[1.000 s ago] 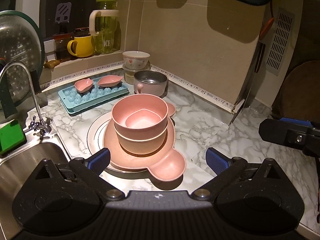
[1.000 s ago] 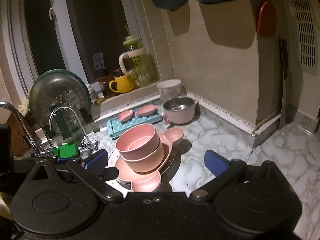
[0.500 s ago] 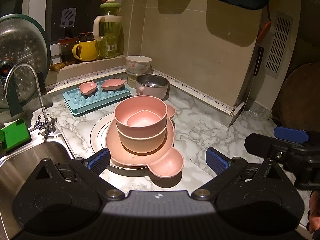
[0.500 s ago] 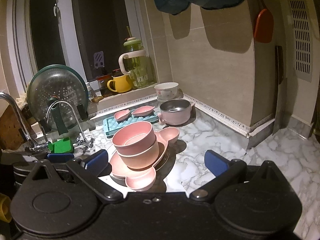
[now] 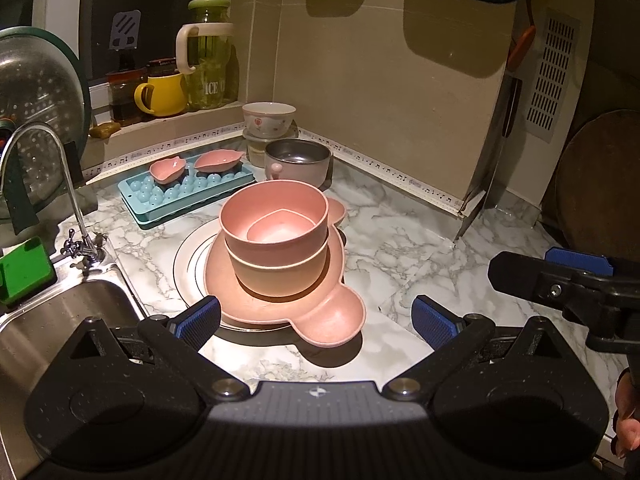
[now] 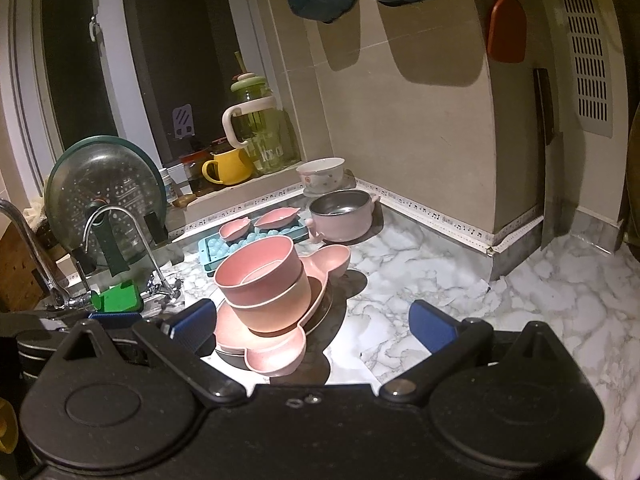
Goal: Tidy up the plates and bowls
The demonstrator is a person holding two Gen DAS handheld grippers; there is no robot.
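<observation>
Pink bowls (image 5: 276,236) (image 6: 260,276) nest in a stack on a pink bear-shaped plate (image 5: 320,316) (image 6: 276,352), which lies on a white round plate (image 5: 188,264). My left gripper (image 5: 316,320) stands open just in front of the stack, empty. My right gripper (image 6: 308,322) is open too, held back and right of the stack; one of its fingers (image 5: 560,280) shows at the right of the left wrist view. A pink metal-lined pot (image 5: 298,162) (image 6: 342,216) and a white patterned bowl (image 5: 269,118) (image 6: 320,174) sit in the corner.
A blue ice tray (image 5: 184,194) with two small pink dishes (image 5: 218,160) lies behind the stack. The sink (image 5: 60,320) and tap (image 5: 60,184) are at left, with a green sponge (image 5: 24,268). Mug and jar (image 5: 208,64) stand on the sill.
Both grippers have drawn back a little from the stack, which looks slightly farther off. The dishes have not moved.
</observation>
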